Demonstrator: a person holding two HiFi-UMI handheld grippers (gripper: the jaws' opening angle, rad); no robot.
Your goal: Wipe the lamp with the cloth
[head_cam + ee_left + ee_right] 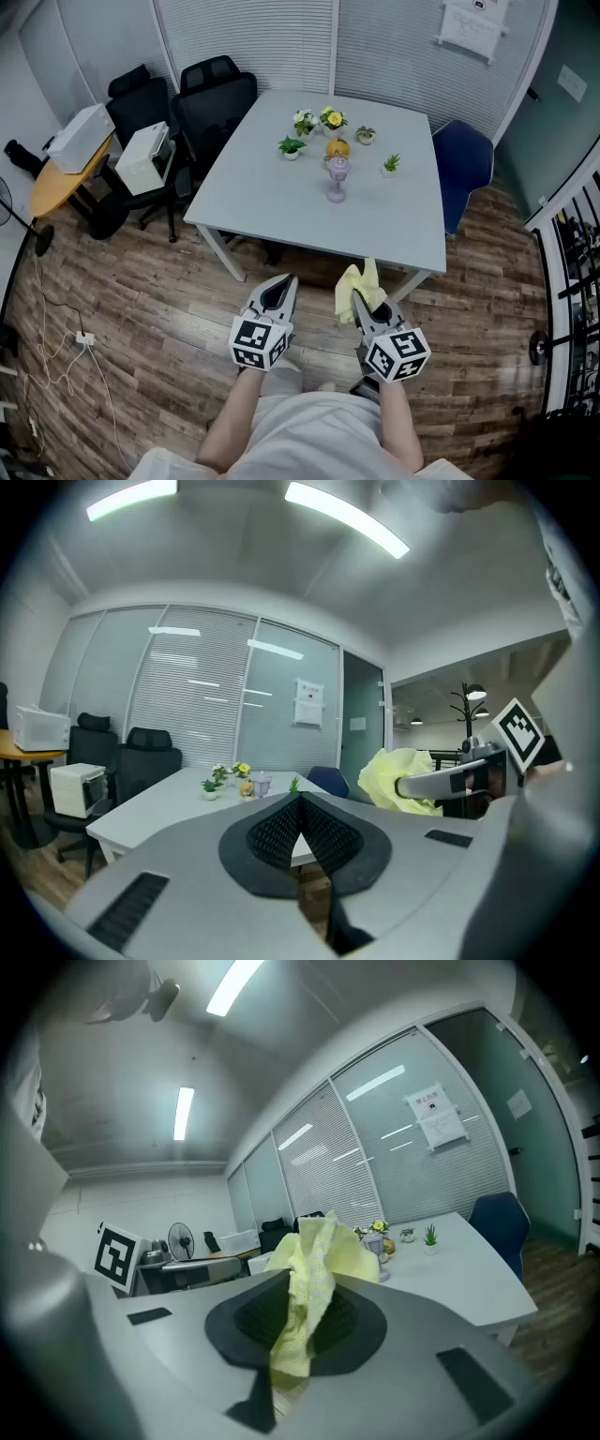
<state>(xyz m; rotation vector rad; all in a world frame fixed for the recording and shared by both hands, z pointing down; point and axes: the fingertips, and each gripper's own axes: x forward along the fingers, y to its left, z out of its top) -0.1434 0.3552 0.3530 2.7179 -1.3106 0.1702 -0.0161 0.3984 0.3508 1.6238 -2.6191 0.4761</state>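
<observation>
A small clear, purplish lamp (337, 178) stands near the middle of the white table (281, 192); it shows small in the left gripper view as the lamp (260, 784) and half hidden behind the cloth as the lamp (374, 1244). My right gripper (360, 302) is shut on a pale yellow cloth (358, 286), which bunches up past the jaws as the cloth (309, 1283) and the cloth (405, 779). My left gripper (278, 289) is shut with nothing in it, its tips (300, 801) meeting. Both are held level over the floor, short of the table's near edge.
Several small potted plants (315, 127) and an orange object (337, 147) cluster behind the lamp. Black office chairs (212, 98) stand at the table's left, a blue chair (466, 159) at its right. A round wooden table (58, 178) with white boxes is far left. Cables (66, 342) lie on the wood floor.
</observation>
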